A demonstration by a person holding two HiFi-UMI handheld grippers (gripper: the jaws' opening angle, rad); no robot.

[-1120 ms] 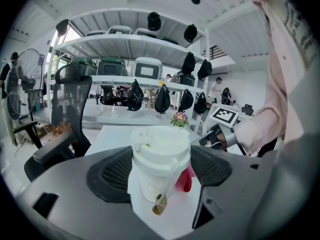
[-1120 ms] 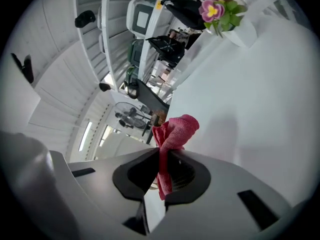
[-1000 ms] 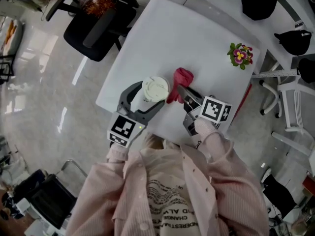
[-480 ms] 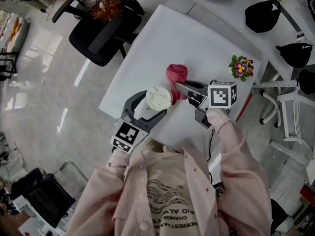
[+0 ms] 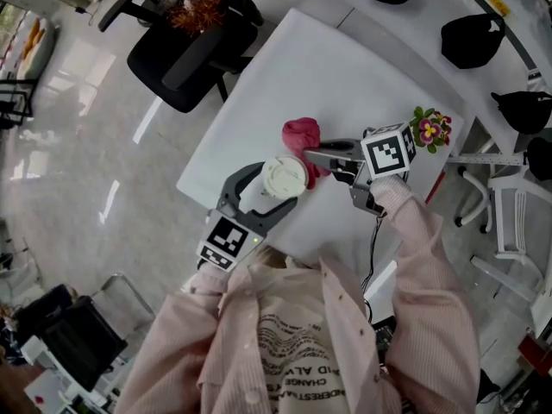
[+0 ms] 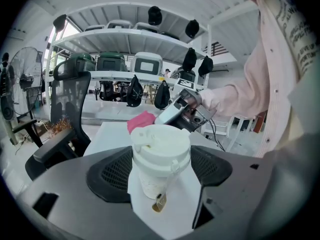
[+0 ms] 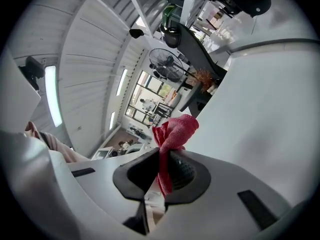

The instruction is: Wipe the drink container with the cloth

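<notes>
Drink container: a white lidded cup stands upright on the white table, near the table's lower edge, at the centre of the head view.
Left gripper: its tongs reach around the cup; in the left gripper view both pads press against the lid's rim, one on each side, so it is gripping the cup.
Tag: a small brown tag hangs at the cup's base.
Cloth: a red cloth is bunched just above and right of the cup's lid; whether it touches the cup cannot be told.
Right gripper: its tongs come in from the right of the frame and are closed on the cloth, which is pinched between the pads and bulges out beyond them.
Flowers: a small bunch sits at the table's right edge, just beside the right gripper's marker cube.
Chair: a black office chair stands at the upper left, beside the table.
</notes>
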